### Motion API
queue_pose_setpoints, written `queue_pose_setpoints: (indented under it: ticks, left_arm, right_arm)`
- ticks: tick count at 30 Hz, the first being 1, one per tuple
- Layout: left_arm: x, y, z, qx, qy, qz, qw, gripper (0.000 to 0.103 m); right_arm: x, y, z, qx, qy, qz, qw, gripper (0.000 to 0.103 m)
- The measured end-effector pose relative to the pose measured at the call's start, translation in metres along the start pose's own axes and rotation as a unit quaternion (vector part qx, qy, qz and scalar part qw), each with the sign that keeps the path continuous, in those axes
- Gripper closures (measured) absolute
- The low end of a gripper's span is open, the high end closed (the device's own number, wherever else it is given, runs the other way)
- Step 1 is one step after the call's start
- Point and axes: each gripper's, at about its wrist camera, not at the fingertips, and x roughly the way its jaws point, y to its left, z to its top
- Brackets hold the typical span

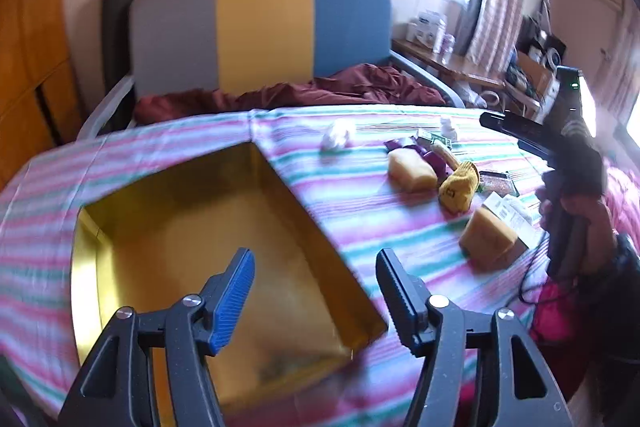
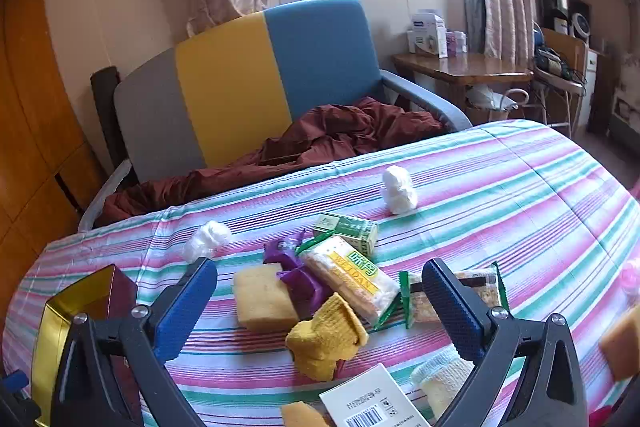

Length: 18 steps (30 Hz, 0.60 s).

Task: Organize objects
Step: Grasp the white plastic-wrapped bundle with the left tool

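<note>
A gold-lined open box [image 1: 224, 251] lies on the striped bed, with nothing in it; its corner shows in the right wrist view [image 2: 76, 303]. My left gripper [image 1: 316, 291] is open and empty, just above the box's near right wall. My right gripper [image 2: 320, 311] is open and empty, above a pile: yellow sock [image 2: 326, 341], yellow sponge [image 2: 262, 297], purple wrapper [image 2: 298, 275], cracker packet [image 2: 350, 277], green box [image 2: 348, 229]. In the left wrist view, the sock [image 1: 458, 183] and two sponges [image 1: 412, 169] [image 1: 490, 237] lie to the right, under the hand-held right gripper [image 1: 568, 163].
Two white crumpled wads [image 2: 398, 191] [image 2: 206, 239], a second snack packet [image 2: 452, 293], a white barcoded box [image 2: 372, 403] and a pale sock [image 2: 440, 375] lie on the striped sheet [image 2: 520, 187]. A colour-block armchair [image 2: 248, 79] with a maroon blanket stands behind the bed; a wooden table [image 2: 460, 67] stands at right.
</note>
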Motion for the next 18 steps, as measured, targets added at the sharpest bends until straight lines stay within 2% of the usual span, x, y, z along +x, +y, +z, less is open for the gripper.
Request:
queue_pose_setpoints:
  ticks: [6,13,18]
  left_arm:
    - [0.063,-0.009,0.059,-0.020,0.058,-0.054,0.9967,0.033]
    - [0.147,-0.022,0.114,-0.009,0.117,-0.035,0.9925,0.033]
    - [0.209,-0.017,0.138,-0.032,0.147,-0.030,0.9882,0.034]
  right_arm:
    - [-0.005,-0.017,0.002,0.048,0.010,0.014,0.999,0.000]
    - [-0.007,-0.029,0.002,0.085,0.015,0.043,0.995,0.000]
    - [-0.007,-0.031,0.002,0.095,0.020,0.065,0.993,0.000]
